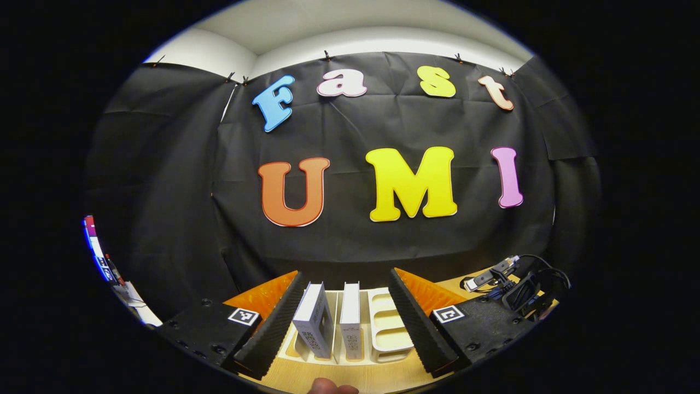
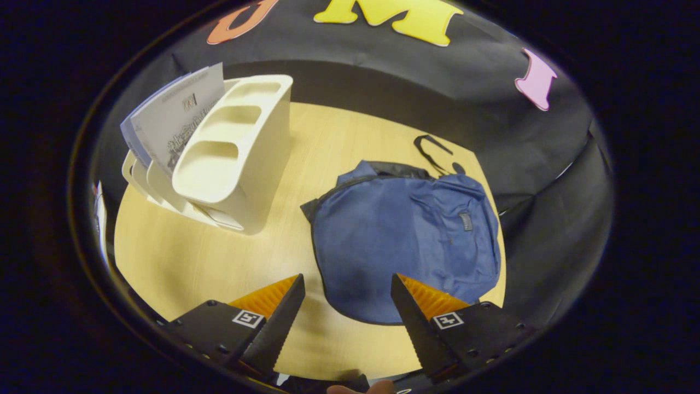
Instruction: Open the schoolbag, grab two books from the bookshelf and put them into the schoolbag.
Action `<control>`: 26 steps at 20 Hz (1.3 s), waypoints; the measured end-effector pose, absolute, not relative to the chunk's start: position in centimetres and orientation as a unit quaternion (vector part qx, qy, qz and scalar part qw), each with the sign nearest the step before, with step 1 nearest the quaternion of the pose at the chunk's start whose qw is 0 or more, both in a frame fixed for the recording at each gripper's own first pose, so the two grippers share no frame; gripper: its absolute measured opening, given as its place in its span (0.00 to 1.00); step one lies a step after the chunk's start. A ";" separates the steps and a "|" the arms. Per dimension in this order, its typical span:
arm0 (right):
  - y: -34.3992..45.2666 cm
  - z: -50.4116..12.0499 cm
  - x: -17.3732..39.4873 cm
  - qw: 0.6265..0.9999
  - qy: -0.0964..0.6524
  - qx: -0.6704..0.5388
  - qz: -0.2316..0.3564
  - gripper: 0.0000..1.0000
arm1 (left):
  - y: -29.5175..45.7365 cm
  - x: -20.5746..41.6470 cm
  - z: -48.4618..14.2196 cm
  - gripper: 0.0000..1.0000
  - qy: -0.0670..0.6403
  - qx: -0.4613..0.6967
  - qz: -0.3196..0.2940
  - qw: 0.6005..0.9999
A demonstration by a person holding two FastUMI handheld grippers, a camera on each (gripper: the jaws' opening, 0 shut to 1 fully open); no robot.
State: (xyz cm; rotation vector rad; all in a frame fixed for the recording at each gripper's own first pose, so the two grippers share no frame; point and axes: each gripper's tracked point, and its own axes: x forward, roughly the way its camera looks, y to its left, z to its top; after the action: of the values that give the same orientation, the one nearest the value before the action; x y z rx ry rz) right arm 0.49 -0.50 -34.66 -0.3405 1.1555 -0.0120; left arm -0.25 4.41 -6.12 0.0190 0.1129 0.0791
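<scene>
In the left gripper view, the left gripper (image 1: pixel 345 323) was seen at the bottom centre of the frame with its jaws spread wide and nothing grasped. Between the two fingers, without being touched by them, the cream bookshelf (image 1: pixel 385 328) was framed end-on on the wooden table (image 1: pixel 355 377). Two books were stood upright in its slots: a left book (image 1: pixel 313 323), tilted slightly to the left, and a right book (image 1: pixel 350 322) just beside it. The slot at the right of the shelf was seen vacant. At the lower right of that frame, a bundle of black cables and a small device (image 1: pixel 514 284) lay on the table near the wall.

In the right gripper view, the right gripper (image 2: pixel 345 323) was likewise held released at the bottom centre, jaws wide apart, nothing clasped and nothing touched. Past the fingertips, in the centre right of the frame, the blue schoolbag (image 2: pixel 404 241) lay flat on the table (image 2: pixel 180 262), its top edge turned toward the wall; whether its zip was open could not be told. In the upper left of that frame the bookshelf (image 2: pixel 235 158) was seen from the side, well apart from the bag, with books (image 2: pixel 175 120) leaning out of its far slots.
</scene>
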 end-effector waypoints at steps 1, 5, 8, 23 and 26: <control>-0.4 -35.8 0.7 0.815 0.558 -0.157 -0.006 0.96 | 4.7 -0.2 -6.4 0.99 0.060 0.008 0.042 0.997; -0.6 -38.8 2.1 0.788 0.594 -0.161 -0.018 0.96 | 5.7 0.0 -7.2 0.99 0.072 0.009 0.055 0.996; -0.9 -40.5 3.1 0.775 0.606 -0.175 -0.030 0.96 | 6.3 0.3 -7.7 0.99 0.080 0.009 0.062 0.995; -1.5 -42.7 3.4 0.770 0.607 -0.179 -0.078 0.21 | 5.9 1.0 -8.2 0.99 0.090 0.010 0.051 0.995; -1.7 -42.6 3.3 0.780 0.603 -0.156 -0.067 0.05 | 5.9 0.7 -8.1 0.99 0.089 0.006 0.050 0.995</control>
State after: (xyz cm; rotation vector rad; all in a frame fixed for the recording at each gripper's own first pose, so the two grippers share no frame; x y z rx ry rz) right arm 3.31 -1.71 -42.63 -0.3372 1.3026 -0.1445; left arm 0.74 5.93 -8.08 0.0113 0.1774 0.1003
